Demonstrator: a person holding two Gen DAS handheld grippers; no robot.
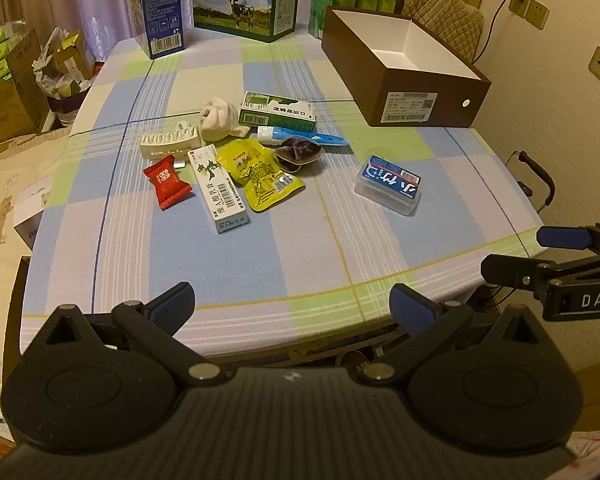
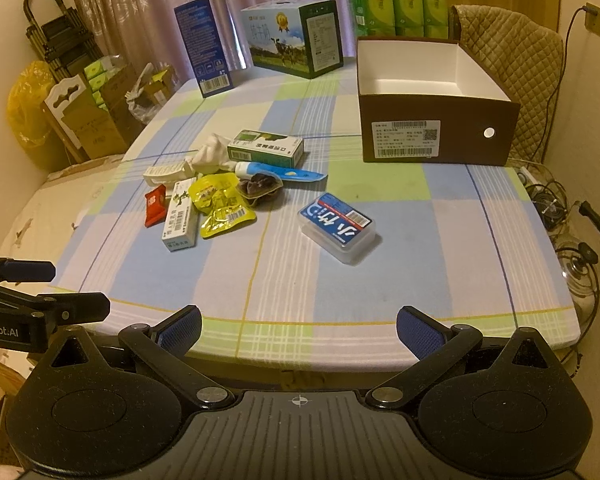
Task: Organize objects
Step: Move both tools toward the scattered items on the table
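Pretty dim, warm yellowish indoor light in both views, colours look a bit muddy. Heavy fisheye bending, black corners, the table (image 2: 380, 280) edge curves hard near the bottom. Soft shadows under the brown box (image 2: 432, 136), no real glare. Centre fairly sharp, curtains (image 2: 140, 12) at the upper left go soft

Bare table (image 2: 284, 280) all along the near edge, open to both grippers. Beyond that, left of the brown box (image 2: 432, 120), a tight cluster of small packets (image 2: 216, 196). Nearer than the brown box, a lone plastic case (image 2: 338, 228), clear cloth all round. Left of the box at the far edge, upright cartons (image 2: 296, 40) walling the back.
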